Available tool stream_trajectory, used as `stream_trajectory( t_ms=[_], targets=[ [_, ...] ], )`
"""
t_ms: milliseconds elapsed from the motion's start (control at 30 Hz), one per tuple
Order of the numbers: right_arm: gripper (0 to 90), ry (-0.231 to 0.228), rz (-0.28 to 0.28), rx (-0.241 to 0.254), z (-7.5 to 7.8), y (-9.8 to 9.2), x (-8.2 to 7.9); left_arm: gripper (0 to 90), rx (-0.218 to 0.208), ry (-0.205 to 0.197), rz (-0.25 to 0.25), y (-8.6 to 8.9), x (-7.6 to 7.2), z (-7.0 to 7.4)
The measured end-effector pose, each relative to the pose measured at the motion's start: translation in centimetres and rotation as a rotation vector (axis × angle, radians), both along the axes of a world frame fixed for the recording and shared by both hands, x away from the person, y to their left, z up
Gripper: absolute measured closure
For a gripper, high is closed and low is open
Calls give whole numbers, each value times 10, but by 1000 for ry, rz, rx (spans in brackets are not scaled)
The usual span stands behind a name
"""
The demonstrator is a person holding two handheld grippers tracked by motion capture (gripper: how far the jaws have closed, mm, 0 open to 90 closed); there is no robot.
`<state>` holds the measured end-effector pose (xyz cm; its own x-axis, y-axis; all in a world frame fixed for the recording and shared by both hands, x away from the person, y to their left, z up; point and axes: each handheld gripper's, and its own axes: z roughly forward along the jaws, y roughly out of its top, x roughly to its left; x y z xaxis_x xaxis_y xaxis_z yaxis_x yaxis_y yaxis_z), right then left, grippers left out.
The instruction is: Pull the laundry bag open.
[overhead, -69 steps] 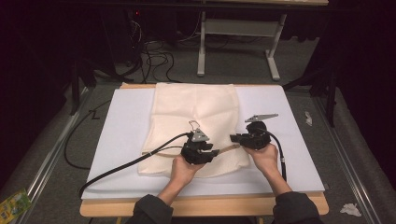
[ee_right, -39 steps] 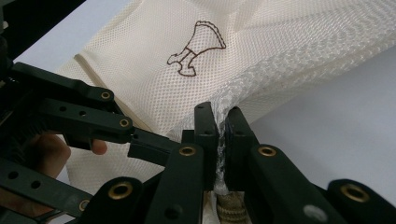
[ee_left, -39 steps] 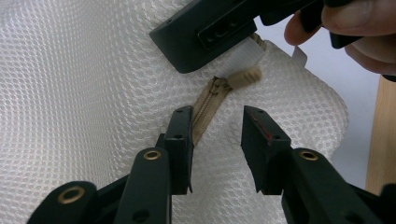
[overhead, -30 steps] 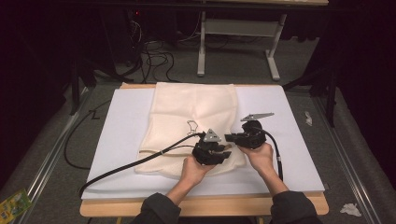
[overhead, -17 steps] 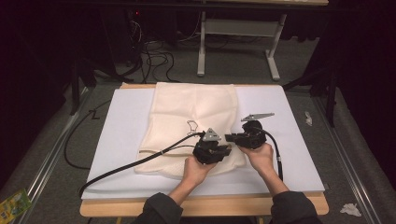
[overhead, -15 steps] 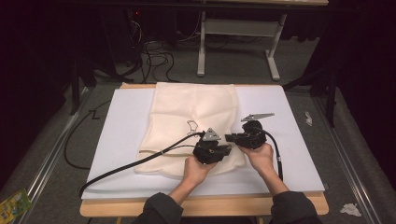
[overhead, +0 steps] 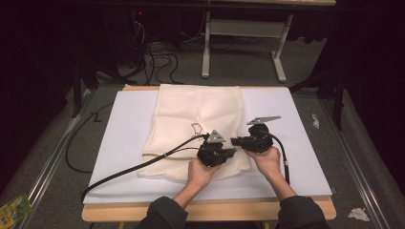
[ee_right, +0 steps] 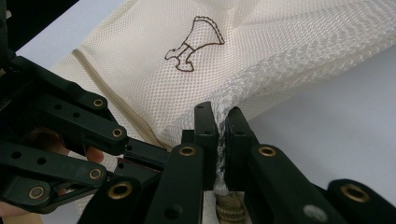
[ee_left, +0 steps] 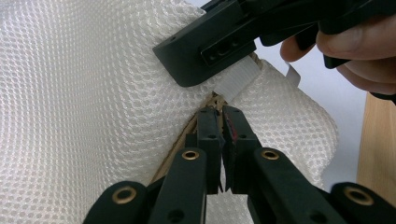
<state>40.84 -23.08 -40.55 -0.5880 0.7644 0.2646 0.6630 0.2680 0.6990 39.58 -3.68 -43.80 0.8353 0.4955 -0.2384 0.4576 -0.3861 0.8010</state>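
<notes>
I am holding both tools low over the near right corner of the cream mesh bag, which is lying flat on the white board covering the wooden counter. The left tool has just been closing its jaws, and in the left gripper view they are standing pressed together at the tan zipper seam of the bag, pinching something small at the seam's end that I cannot make out clearly. The right tool is sitting just beside the left one, on the side nearer the bag's right edge, and in the right gripper view its jaws are clamping a bunched fold of the mesh between them, with the zipper's coil showing just below the pads. In the left gripper view the right tool is crossing above the seam, right over a white ribbon tab sewn at that corner. The brown embroidered emblem on the bag is lying a little farther up the bag from the two tools, toward its middle. The bag's far edge is reaching the back edge of the board.
</notes>
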Motion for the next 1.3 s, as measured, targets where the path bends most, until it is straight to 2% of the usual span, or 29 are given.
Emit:
stream_trajectory(
  t_ms=[200,467,700,1067,1200,1300],
  targets=[
    [859,-1,4,5,0,-1,-1,869,6,-4,4,1,0,1],
    [786,29,-2,10,-3,-2,1,870,7,-3,1,1,0,1],
    [869,21,13,-17,-3,0,-1,870,13,4,4,1,0,1],
    [881,9,23,-31,-2,-1,-1,871,36,-5,-11,5,-2,5],
    [883,4,29,-31,-1,-1,-2,871,45,-28,-2,6,-5,7],
    [884,1,32,-35,-1,0,-2,872,45,-16,-4,6,-4,7]
  ],
)
